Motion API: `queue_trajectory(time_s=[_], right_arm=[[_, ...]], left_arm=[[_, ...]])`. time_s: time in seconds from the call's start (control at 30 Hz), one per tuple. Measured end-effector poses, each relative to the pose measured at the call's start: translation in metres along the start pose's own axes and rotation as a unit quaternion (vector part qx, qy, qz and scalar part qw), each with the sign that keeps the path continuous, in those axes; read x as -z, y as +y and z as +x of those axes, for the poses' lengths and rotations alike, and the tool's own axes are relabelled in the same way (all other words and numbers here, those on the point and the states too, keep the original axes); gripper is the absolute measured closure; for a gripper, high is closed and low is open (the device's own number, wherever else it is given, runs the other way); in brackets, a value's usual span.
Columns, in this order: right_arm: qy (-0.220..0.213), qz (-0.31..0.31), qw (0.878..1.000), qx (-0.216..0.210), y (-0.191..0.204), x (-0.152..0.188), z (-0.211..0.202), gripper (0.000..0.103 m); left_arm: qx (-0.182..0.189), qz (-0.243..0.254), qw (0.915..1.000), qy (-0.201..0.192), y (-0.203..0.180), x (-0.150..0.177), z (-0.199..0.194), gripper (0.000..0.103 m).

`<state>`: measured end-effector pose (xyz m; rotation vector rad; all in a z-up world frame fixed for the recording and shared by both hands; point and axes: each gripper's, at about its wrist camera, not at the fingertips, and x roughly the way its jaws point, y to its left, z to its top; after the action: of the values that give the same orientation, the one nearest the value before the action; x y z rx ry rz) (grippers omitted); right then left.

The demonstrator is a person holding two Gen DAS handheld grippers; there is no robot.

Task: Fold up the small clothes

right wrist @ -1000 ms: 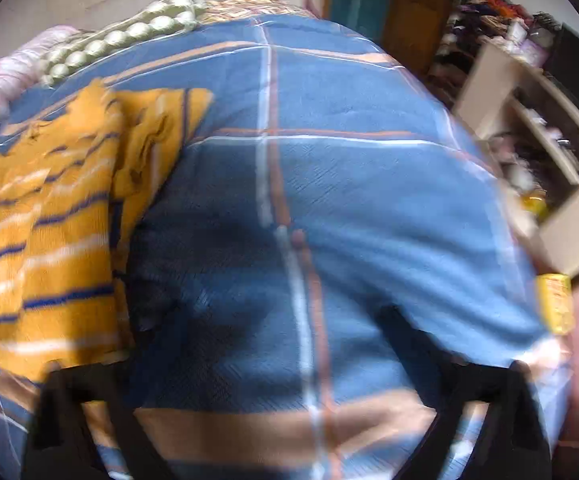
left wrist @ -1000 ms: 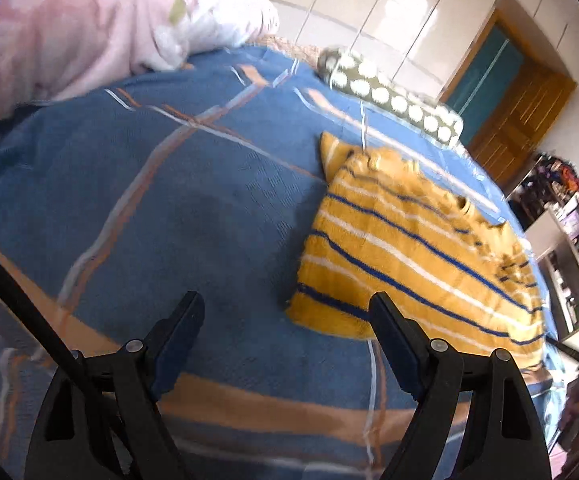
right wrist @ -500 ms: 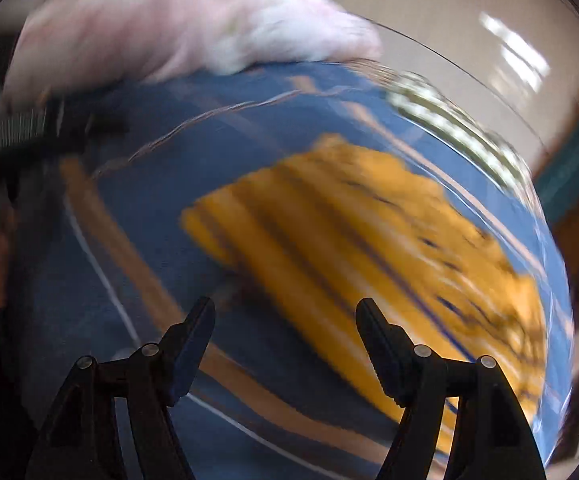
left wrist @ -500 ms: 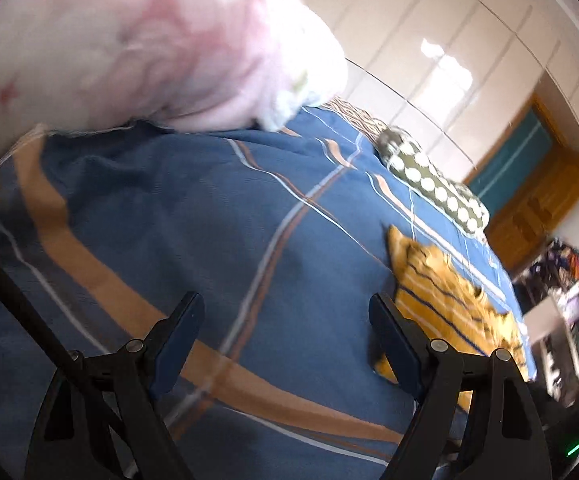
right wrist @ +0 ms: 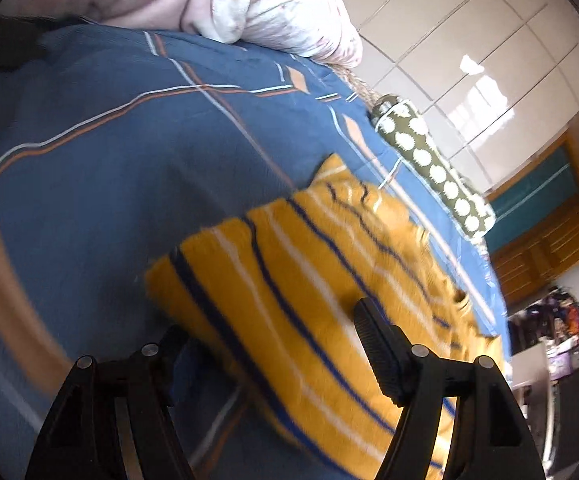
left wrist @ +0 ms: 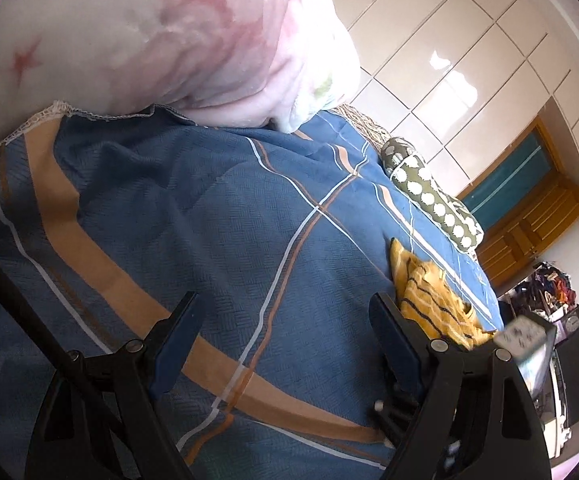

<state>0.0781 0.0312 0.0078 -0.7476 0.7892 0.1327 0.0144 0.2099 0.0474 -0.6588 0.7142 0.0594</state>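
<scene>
A yellow sweater with blue and white stripes (right wrist: 309, 292) lies folded on the blue plaid bedspread (right wrist: 109, 168). In the right wrist view my right gripper (right wrist: 273, 348) is open just above its near edge, the right finger over the fabric, holding nothing. In the left wrist view my left gripper (left wrist: 285, 324) is open and empty over bare bedspread (left wrist: 209, 220), and the sweater (left wrist: 429, 296) shows only at the far right, behind the right finger. Part of the other gripper's body (left wrist: 529, 344) shows there.
A pink and white quilt (left wrist: 149, 40) is heaped at the head of the bed. A green bolster with white dots (right wrist: 429, 160) lies along the far edge. White wardrobe doors (left wrist: 469, 60), a wooden door and cluttered shelves (right wrist: 557, 336) stand beyond the bed.
The left gripper has swung away to the left, so the sweater slid to its right edge. The right gripper has turned toward the sweater and come down close over its near edge.
</scene>
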Motion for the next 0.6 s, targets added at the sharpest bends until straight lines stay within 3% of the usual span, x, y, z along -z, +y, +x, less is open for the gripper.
queue_trajectory(time_s=[0.03, 0.13, 0.23, 0.3, 0.37, 0.47, 0.57, 0.6], right_arm=[[0.003, 0.004, 1.0, -0.002, 0.0, -0.003, 0.002, 0.039], [0.018, 0.033, 0.999, -0.029, -0.007, -0.012, 0.006, 0.077], [0.006, 0.081, 0.994, -0.069, -0.033, -0.012, -0.006, 0.087], [-0.006, 0.154, 0.982, -0.111, -0.074, -0.007, -0.017, 0.089], [-0.022, 0.23, 0.963, -0.139, -0.12, 0.006, -0.027, 0.089], [-0.042, 0.346, 0.925, -0.153, -0.202, 0.049, -0.038, 0.089], [-0.048, 0.449, 0.883, -0.127, -0.277, 0.129, -0.046, 0.09], [-0.043, 0.47, 0.875, -0.113, -0.292, 0.151, -0.044, 0.091]], left_arm=[[-0.002, 0.002, 1.0, 0.0, -0.001, 0.001, 0.001, 0.02], [-0.006, 0.01, 0.9999, 0.002, -0.003, 0.003, 0.002, 0.02], [-0.009, 0.019, 0.9998, 0.001, -0.007, 0.005, 0.003, 0.02], [-0.01, 0.025, 0.9996, -0.002, -0.01, 0.007, 0.003, 0.02], [-0.014, 0.031, 0.9994, -0.007, -0.013, 0.009, 0.003, 0.02], [-0.021, 0.042, 0.9989, -0.01, -0.018, 0.013, 0.004, 0.02], [-0.017, 0.047, 0.9987, -0.007, -0.024, 0.017, 0.006, 0.02], [-0.018, 0.052, 0.9984, -0.006, -0.028, 0.02, 0.007, 0.02]])
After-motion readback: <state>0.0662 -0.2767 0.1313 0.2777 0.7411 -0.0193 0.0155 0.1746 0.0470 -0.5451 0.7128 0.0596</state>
